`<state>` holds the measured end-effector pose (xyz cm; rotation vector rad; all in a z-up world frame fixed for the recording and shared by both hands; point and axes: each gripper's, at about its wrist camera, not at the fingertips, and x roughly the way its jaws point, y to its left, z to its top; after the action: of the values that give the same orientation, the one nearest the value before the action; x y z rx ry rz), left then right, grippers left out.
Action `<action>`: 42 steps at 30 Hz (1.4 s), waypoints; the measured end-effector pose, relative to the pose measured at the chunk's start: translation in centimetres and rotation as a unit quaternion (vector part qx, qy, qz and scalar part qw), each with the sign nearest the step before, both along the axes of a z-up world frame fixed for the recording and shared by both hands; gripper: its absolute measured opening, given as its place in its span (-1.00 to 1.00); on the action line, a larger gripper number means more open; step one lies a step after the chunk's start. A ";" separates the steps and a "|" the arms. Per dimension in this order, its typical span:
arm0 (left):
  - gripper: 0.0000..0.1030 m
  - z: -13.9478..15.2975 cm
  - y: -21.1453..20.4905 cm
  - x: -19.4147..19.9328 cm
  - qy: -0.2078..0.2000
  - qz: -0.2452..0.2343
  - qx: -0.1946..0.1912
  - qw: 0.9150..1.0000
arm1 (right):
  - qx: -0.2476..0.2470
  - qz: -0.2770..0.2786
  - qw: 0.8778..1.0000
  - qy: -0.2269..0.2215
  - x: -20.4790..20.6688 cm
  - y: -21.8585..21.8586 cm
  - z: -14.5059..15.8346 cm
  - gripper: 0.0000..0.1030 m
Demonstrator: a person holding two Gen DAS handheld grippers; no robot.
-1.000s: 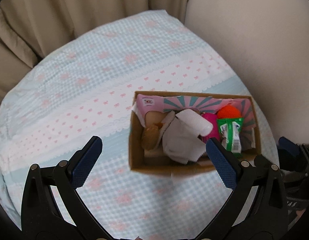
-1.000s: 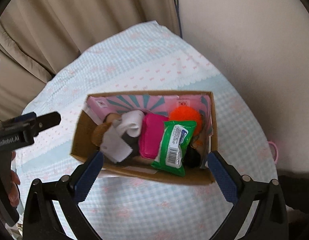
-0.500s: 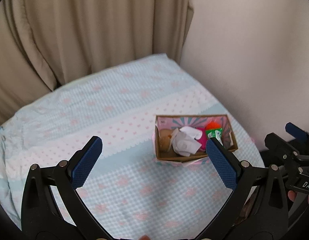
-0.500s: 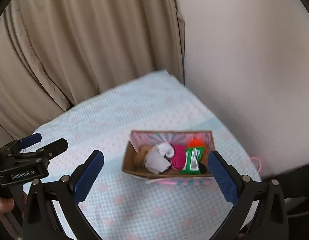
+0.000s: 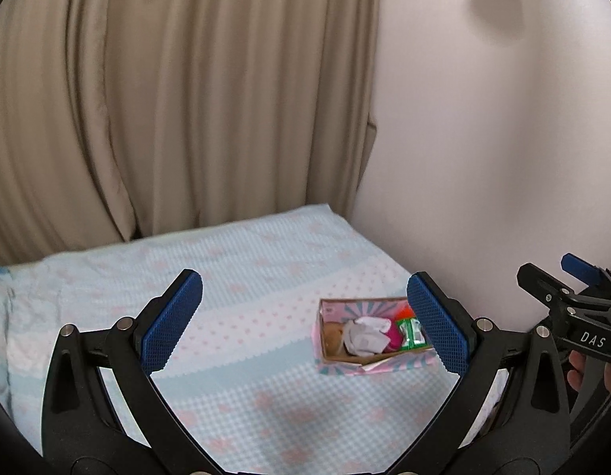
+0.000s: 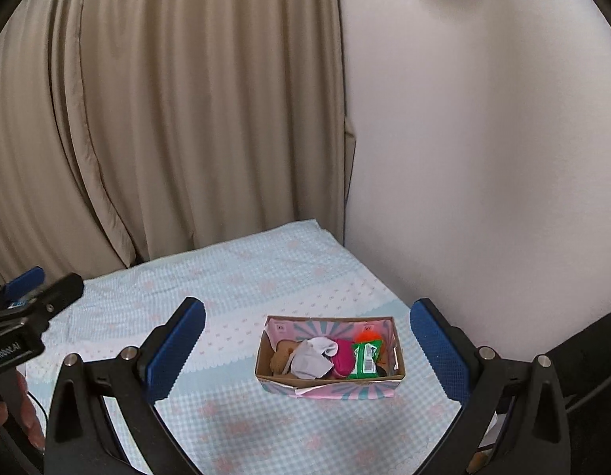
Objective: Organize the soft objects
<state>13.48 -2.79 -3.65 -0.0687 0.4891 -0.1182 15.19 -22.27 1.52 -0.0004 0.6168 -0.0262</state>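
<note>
A small cardboard box (image 6: 329,392) with pink and teal sides sits on the bed; it also shows in the left wrist view (image 5: 361,366). Inside lie a white cloth (image 6: 309,360), a pink soft item (image 6: 342,356), a green packet (image 6: 365,360), an orange fuzzy ball (image 6: 367,332) and a brown plush (image 6: 281,358). My left gripper (image 5: 305,324) is open and empty, held high and back from the box. My right gripper (image 6: 307,350) is open and empty, also far above the box.
The bed has a light blue and white cover with pink bows (image 6: 234,289). Beige curtains (image 6: 167,118) hang behind it and a white wall (image 6: 483,158) stands on the right. The right gripper shows at the left wrist view's right edge (image 5: 574,308).
Both grippers have pulled up and back from the box, which now looks small and far. The box and its contents have not moved. Both stay open.
</note>
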 end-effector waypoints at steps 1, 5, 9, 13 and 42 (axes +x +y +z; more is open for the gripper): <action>1.00 0.2 0.0 -0.4 -0.006 0.001 0.003 1.000 | 0.001 -0.004 1.000 -0.004 -0.4 0.0 0.2 1.00; 1.00 0.7 -0.3 -1.6 -0.019 0.001 0.020 1.000 | 0.001 -0.011 1.000 -0.015 -1.5 0.3 0.6 1.00; 1.00 1.0 -0.8 -2.3 -0.026 -0.001 0.030 0.999 | -0.001 -0.018 1.000 -0.019 -2.6 0.2 0.8 1.00; 1.00 0.8 -1.1 -2.5 -0.028 -0.007 0.025 0.999 | -0.004 -0.027 0.999 -0.024 -3.3 -0.1 0.9 1.00; 1.00 0.8 -2.0 -2.8 -0.025 -0.012 0.024 0.999 | -0.013 -0.042 0.998 -0.036 -3.7 -1.0 2.1 1.00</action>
<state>10.63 -4.84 -2.86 -0.0120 0.4431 -0.1314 11.53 -23.23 3.67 0.0008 0.5440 -0.1152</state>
